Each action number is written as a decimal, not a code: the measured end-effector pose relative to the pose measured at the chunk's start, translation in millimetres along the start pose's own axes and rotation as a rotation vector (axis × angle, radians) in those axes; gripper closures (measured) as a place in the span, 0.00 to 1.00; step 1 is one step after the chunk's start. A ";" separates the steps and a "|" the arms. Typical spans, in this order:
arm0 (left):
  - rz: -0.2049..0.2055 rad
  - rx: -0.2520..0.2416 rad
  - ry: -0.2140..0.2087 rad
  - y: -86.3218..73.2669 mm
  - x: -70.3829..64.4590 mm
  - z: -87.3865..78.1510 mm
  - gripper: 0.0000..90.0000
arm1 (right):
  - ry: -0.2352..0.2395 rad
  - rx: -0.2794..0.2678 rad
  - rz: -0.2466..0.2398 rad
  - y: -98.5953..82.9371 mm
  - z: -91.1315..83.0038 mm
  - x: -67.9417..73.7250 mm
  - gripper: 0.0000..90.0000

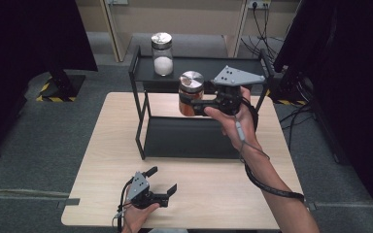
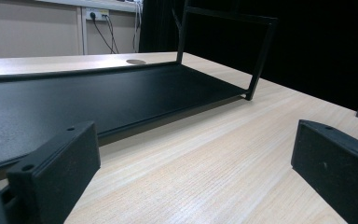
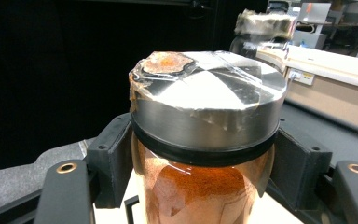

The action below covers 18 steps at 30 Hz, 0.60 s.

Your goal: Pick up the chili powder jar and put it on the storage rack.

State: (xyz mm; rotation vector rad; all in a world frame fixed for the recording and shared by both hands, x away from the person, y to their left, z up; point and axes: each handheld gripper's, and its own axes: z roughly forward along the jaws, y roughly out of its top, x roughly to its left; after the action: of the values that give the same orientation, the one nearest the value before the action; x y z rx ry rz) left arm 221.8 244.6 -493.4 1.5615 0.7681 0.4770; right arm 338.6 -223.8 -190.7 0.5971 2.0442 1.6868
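We are gripping the glass jar of orange powder with a silver metal lid (image 1: 191, 93) between the right gripper (image 1: 197, 102) fingers, above the black metal shelf rack (image 1: 194, 137). Left gripper (image 1: 162, 180) fingers are spreading wide over the light wooden table (image 1: 111, 145).

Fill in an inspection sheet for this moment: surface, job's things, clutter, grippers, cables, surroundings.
Surface: light wooden table, bare around the black two-level rack.
Job's things: jar of white powder upright on the rack's top shelf; jar of orange powder held in the air.
Clutter: nothing seen.
Grippers: right gripper shut on the orange jar; left gripper open, low over the table.
Cables: one trails along the right forearm.
Surroundings: black curtains, grey floor.
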 end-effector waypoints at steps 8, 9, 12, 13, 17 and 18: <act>0.002 0.003 -0.002 0.2 -0.1 0.2 0.00 | -0.042 -0.005 0.012 23.9 8.3 -5.9 0.34; 0.002 0.002 -0.002 0.1 -0.1 0.1 0.01 | -0.049 -0.005 0.014 26.4 9.6 -7.1 0.34; -0.002 0.000 -0.003 -0.1 0.3 0.0 0.01 | -0.071 0.000 0.024 33.0 14.4 -10.2 0.34; -0.001 0.000 -0.002 -0.2 0.4 0.0 0.01 | -0.078 -0.001 0.029 34.7 15.8 -11.4 0.34; 0.010 0.001 -0.001 0.3 -0.7 -0.3 0.01 | -0.108 0.000 0.032 42.6 23.3 -15.8 0.34; 0.017 0.000 0.000 0.4 -1.4 -0.3 0.01 | -0.115 0.002 0.034 44.7 25.6 -17.1 0.34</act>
State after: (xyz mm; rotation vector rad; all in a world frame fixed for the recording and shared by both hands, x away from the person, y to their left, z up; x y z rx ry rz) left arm 220.7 243.8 -492.8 1.5692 0.7561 0.4894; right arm 369.8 -205.4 -150.3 0.7167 1.9664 1.6302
